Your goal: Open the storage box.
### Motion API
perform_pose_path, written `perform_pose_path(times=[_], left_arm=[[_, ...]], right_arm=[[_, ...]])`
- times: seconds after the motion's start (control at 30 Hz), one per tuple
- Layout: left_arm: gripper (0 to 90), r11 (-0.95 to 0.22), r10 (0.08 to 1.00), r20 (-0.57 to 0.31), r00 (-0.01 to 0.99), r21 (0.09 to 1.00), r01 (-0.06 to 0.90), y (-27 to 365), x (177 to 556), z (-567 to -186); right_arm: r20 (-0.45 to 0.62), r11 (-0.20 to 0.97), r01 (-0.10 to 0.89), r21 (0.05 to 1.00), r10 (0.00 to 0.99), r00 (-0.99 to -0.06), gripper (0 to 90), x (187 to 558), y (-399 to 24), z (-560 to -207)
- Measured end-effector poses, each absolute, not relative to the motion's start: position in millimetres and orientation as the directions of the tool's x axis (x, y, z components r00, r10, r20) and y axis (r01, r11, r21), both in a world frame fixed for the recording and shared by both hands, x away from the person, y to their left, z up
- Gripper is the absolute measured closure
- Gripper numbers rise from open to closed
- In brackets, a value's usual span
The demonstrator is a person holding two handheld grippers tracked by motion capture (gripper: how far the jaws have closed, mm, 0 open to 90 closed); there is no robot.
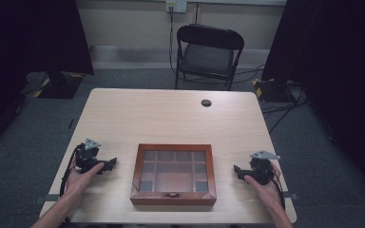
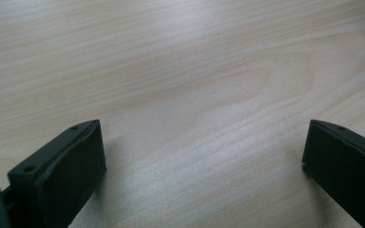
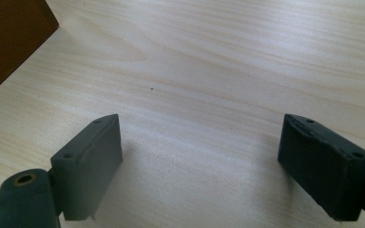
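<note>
A wooden display box (image 1: 173, 174) with a glass-panelled lid lies closed near the front edge of the table (image 1: 123, 114), midway between the two hands. Its long axis runs left to right across the table; a small metal clasp (image 1: 172, 194) sits at the middle of its front wall, facing the person.

The left tongs (image 1: 109, 165) rest on the table to the left of the box, tips pointing toward its left wall, near but apart from it. The right tongs (image 1: 237, 171) rest to the right, pointing toward the right wall, also apart. The left tongs appear slightly nearer the box.

Both pairs of tongs stand wide open with nothing between them; each gripper view shows bare wood grain between the jaws, and a corner of the box (image 3: 9, 42) shows in the right gripper view.

Judgement: the clasp lies inward and toward the person from either hand.

No brand, label or writing is legible.
</note>
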State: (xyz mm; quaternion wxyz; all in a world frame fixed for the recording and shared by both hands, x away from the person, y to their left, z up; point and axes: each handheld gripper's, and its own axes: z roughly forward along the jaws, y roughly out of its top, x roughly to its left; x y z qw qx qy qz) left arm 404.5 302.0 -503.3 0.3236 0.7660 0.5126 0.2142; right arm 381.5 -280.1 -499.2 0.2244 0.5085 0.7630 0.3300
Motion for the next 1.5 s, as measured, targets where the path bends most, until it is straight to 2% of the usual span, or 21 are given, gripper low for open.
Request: perform_pose_path(times=[0.43,0.53,0.97,1.5], left_arm=[[0.0,-0.269,0.923,-0.002,0.386,0.715,0.646,302.3,404.6,-503.2],[0.0,-0.269,0.923,-0.002,0.386,0.715,0.646,302.3,404.6,-503.2],[0.0,-0.266,0.923,-0.003,0.384,0.715,0.646,302.1,404.5,-503.3],[0.0,-0.269,0.923,0.000,0.385,0.715,0.645,302.3,404.6,-503.2]], right_arm=[[0.019,0.264,0.642,0.720,0.917,-0.398,20.0,379.3,-276.2,-488.9],[0.046,0.254,0.620,0.742,0.904,-0.425,29.4,376.6,-274.1,-480.8],[0.112,0.278,0.572,0.772,0.826,-0.553,49.1,366.0,-253.8,-457.3],[0.152,0.307,0.518,0.798,0.730,-0.667,59.7,353.5,-225.3,-439.8]])
